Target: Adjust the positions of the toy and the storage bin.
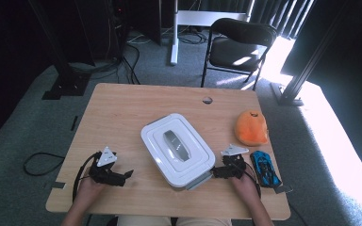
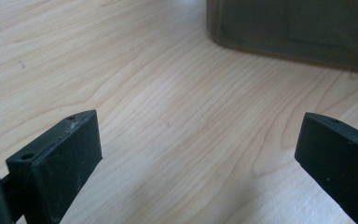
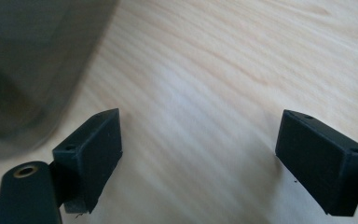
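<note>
1. High view: white lidded box [image 1: 177,150] sits mid-table, long axis diagonal, between your grippers.
2. R gripper [image 1: 215,173] just beside box's near-right corner, jaws spread, empty.
3. L gripper [image 1: 128,174] farther off, box to its right; jaws spread, empty.

Each hand carries a black claw, the left claw [image 1: 128,174] and the right claw [image 1: 209,173], topped with a pale grey three-cornered plate and trailing a black cable that loops back past the wrist. Seen close, the jaws are matt black rectangular blocks with small screw holes on their upper faces, lightly scuffed. A brass-coloured ring sits in the right claw's black mount.
</note>
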